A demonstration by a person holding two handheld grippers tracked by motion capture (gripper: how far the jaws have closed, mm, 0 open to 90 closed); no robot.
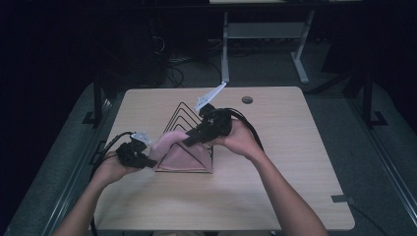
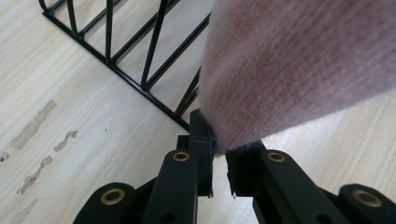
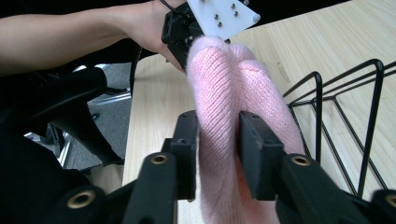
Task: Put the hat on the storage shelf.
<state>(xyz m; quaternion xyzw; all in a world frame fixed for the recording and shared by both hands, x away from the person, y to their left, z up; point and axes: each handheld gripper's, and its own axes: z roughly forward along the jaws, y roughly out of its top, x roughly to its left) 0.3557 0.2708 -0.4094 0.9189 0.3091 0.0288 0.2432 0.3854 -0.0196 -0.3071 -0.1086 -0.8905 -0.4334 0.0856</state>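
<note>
The light wooden tabletop [image 1: 295, 162] carries a black wire rack [image 1: 184, 112] of triangular dividers at its middle, with bare wood to the right and along the near edge. A pink knitted cloth [image 1: 179, 155] is draped over the near side of the rack, its lower part lying on the tabletop and its left end lifted off the rack. The right hand-held gripper [image 1: 189, 141] reaches in from the right, pointing down and left, with its jaws partly apart and a thick fold of the cloth [image 3: 233, 121] between them; its pads [image 3: 254, 154] lie against the knit on both sides, so it grasps the cloth. The left hand-held gripper [image 1: 149, 162] sits near the left edge of the tabletop, just left of the rack, jaws drawn nearly together and clenched on a lower edge of the cloth [image 2: 289, 70], where the black fingertips [image 2: 201, 140] pinch the fabric. The cloth is soft, ribbed, pale pink and unmarked. The rack's wire uprights [image 2: 154, 46] stand just beyond the left grip.
</note>
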